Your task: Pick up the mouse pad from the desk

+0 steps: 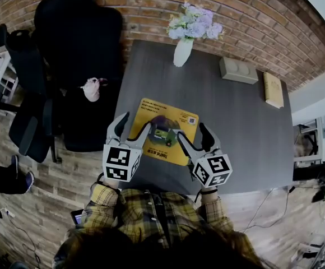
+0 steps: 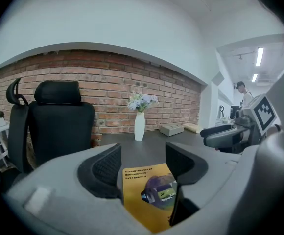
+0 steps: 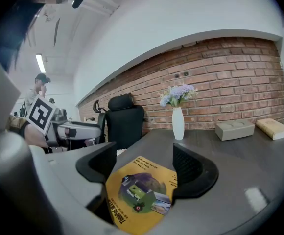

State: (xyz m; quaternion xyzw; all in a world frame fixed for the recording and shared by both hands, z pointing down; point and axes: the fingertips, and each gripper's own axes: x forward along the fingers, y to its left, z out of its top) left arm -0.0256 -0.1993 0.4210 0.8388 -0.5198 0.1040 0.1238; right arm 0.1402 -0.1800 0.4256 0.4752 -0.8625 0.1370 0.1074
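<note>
Over the near part of the dark grey surface (image 1: 235, 111), you are holding the left gripper (image 1: 135, 122) with its jaws spread wide and nothing between them. Beside it, you are holding the right gripper (image 1: 193, 132) the same way, jaws apart and empty. Both grippers are pointing away from you. The left one is sitting at the left edge of the mouse pad (image 1: 159, 114) and the right one at the pad's right edge. In each gripper view the pad is showing through the gap between the jaws. The yellow pad, printed with a picture and lines of text, is lying flat on the surface close to its near edge. Whether either gripper is touching the pad cannot be told. Farther back, a white vase (image 1: 182, 52) of pale flowers is standing by the brick wall (image 1: 235, 10). A grey box (image 1: 238, 70) and a tan book (image 1: 273, 89) are lying to the right of the vase. A black office chair (image 1: 78, 38) is standing off the surface's left side.
</note>
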